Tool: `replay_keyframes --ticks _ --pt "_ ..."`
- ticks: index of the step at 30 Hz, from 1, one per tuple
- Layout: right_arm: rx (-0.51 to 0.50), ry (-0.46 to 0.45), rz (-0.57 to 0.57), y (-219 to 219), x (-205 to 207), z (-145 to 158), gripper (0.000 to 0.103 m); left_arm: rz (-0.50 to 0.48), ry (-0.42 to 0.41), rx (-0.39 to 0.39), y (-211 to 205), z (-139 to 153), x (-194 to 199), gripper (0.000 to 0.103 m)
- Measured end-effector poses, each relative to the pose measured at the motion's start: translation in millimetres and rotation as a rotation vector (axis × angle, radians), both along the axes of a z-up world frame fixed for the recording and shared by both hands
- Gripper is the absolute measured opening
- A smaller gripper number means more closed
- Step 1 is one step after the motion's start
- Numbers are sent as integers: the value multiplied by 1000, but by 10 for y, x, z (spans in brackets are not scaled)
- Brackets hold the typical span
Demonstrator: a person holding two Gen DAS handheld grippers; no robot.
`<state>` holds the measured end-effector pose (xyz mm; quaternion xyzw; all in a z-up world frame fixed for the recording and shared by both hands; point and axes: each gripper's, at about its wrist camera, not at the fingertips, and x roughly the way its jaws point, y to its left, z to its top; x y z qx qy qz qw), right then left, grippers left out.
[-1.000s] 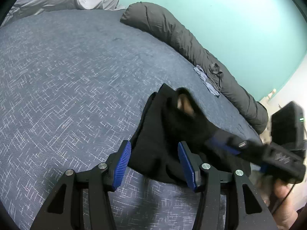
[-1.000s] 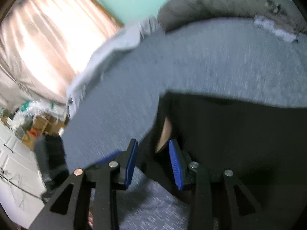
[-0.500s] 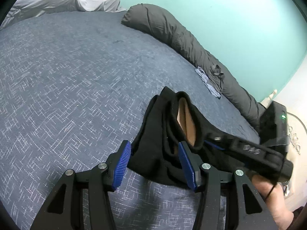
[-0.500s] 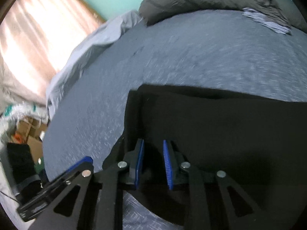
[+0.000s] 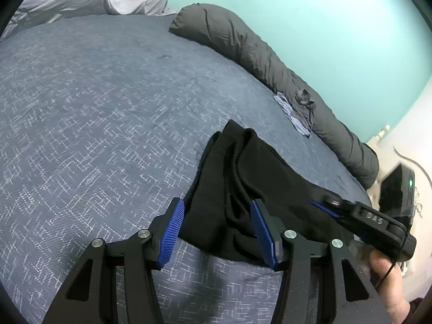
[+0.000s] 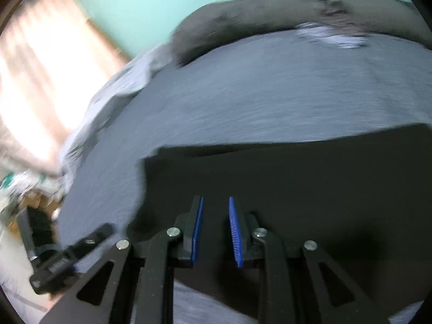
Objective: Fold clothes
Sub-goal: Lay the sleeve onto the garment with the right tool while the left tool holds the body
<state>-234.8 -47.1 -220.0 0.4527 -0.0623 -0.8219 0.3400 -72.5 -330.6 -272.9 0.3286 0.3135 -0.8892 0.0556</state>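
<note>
A black garment [image 5: 251, 178] lies bunched on the blue-grey patterned bed cover [image 5: 94, 113]. It fills the lower half of the right wrist view [image 6: 297, 178], which is blurred. My left gripper [image 5: 216, 226] is open and empty, with its jaws either side of the garment's near edge. My right gripper [image 6: 216, 229] hangs over the garment with its blue pads a narrow gap apart and nothing between them. It also shows in the left wrist view [image 5: 359, 216], at the garment's right side.
A long dark grey rolled duvet [image 5: 270, 62] lies along the teal wall. A small pale cloth [image 5: 291, 113] lies beside it. Light grey bedding [image 5: 81, 0] is heaped at the far left. A bright curtain [image 6: 40, 67] hangs beyond the bed.
The right gripper has let go of the garment's opening and drawn back to the right. The opening that showed a tan lining has dropped shut. The left gripper has stayed in place.
</note>
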Motion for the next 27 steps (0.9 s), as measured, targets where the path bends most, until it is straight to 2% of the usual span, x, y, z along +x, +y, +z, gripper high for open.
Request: replay_keyframes --ticks 4,8,11,13,18,24,27 --pt "74 -30 -121 652 -163 -202 19 -5 0 -9 40 16 -31 58" --pt "102 -86 -132 961 -142 -558 11 -9 6 -25 105 44 -63 60" --pt "61 -81 -117 1029 -74 -572 11 -19 11 -38 174 62 -97 60" --pt "13 -61 -123 1133 -74 -461 11 -27 11 -52 217 77 -119 60" --pt "31 19 -239 1555 -344 -214 12 -39 25 -87 304 138 -149 60" --pt "97 -65 -259 1688 -722 -435 11 -52 29 -100 359 153 -197 60" --pt "97 -97 -270 1731 -695 -585 10 -53 26 -100 367 147 -218 60"
